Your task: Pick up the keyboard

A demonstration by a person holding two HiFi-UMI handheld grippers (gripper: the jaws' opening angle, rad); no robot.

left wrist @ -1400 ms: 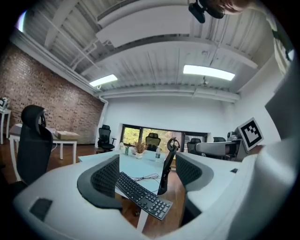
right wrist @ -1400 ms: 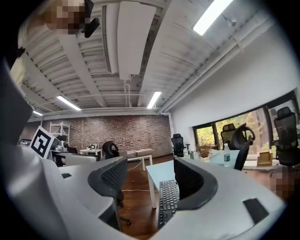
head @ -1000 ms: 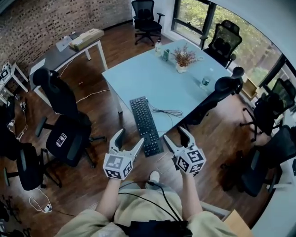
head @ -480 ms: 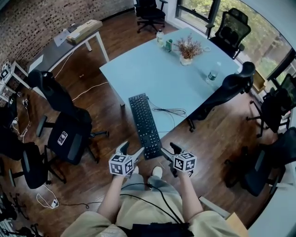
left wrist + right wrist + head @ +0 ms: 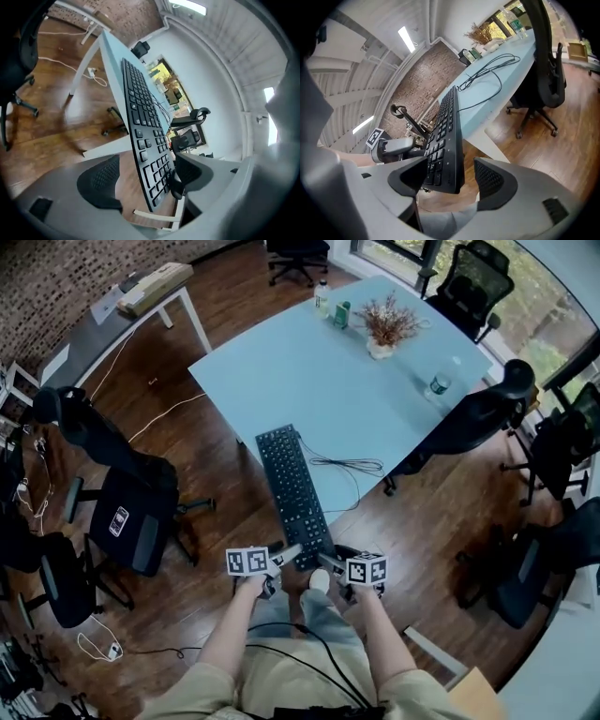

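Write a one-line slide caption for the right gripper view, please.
The right gripper, jaws open, straddles the near end of the black keyboard, which overhangs the pale blue table.

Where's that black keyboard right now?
In the head view, the keyboard lies at the near corner of the light blue table, its near end past the edge, between the left claw and right claw.

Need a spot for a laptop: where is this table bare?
The broad middle of the table is bare, between the keyboard and the plant. Crowded: the far edge with plant and bottles, and the near corner with keyboard and cable.
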